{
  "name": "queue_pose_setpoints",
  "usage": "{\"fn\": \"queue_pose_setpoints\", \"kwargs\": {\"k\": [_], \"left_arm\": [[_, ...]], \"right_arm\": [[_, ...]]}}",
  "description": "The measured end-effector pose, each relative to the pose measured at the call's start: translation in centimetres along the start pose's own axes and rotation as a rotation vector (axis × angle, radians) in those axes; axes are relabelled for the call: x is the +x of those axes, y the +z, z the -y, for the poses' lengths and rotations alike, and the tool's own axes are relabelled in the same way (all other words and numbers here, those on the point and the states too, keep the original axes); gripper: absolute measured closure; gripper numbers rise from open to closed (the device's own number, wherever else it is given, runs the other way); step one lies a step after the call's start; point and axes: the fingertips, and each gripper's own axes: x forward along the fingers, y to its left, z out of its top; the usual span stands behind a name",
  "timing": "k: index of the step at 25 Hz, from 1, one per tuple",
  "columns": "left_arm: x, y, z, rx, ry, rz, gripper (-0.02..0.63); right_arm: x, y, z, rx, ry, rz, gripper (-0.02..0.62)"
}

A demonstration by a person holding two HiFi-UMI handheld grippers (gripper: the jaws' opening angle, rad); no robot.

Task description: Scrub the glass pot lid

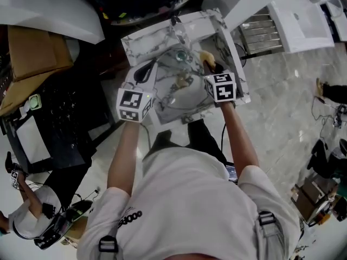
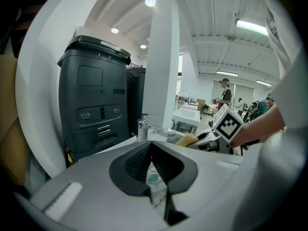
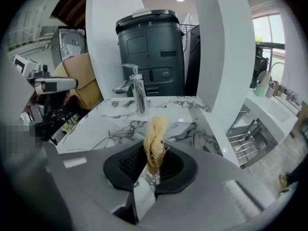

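Left tongs [image 2: 153, 159] seem pinched on the rim of the glass pot lid [image 1: 174, 83] over the sink [image 1: 162, 37]. Right tongs [image 3: 152, 159] clamp a loofah [image 3: 155, 136] at the lid's 3 o'clock, so your scrub sweeps toward 9 o'clock.

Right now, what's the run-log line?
left hand-held gripper: shut on glass pot lid | right hand-held gripper: shut on loofah scrubber | both over marble sink

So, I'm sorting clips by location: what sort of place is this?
Likely a lab or workshop hall, not a home kitchen: the marble-patterned sink stands alone on an open floor, with a second white sink unit nearby and people beyond.
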Motion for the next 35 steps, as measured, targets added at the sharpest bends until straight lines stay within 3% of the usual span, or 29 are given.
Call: {"fn": "queue_pose_setpoints", "kwargs": {"k": [6,17,25,35], "left_arm": [[0.5,-2.0,-1.5,-0.044,0.075,-0.057,0.596],[0.4,-4.4,-2.0,-0.079,0.116,-0.113,0.597],[-0.5,-5.2,-2.4,-0.078,0.116,-0.13,0.597],[-2.8,-6.2,-3.1,-0.087,0.133,-0.137,0.597]], "right_arm": [[4.5,-2.0,0.8,-0.012,0.014,-0.084,0.55],[9.4,-3.6,2.0,-0.076,-0.083,-0.171,0.548],[11.8,-3.4,-1.9,-0.188,-0.058,-0.15,0.541],[13.7,-2.3,-6.3,-0.227,-0.017,-0.123,0.541]]}}
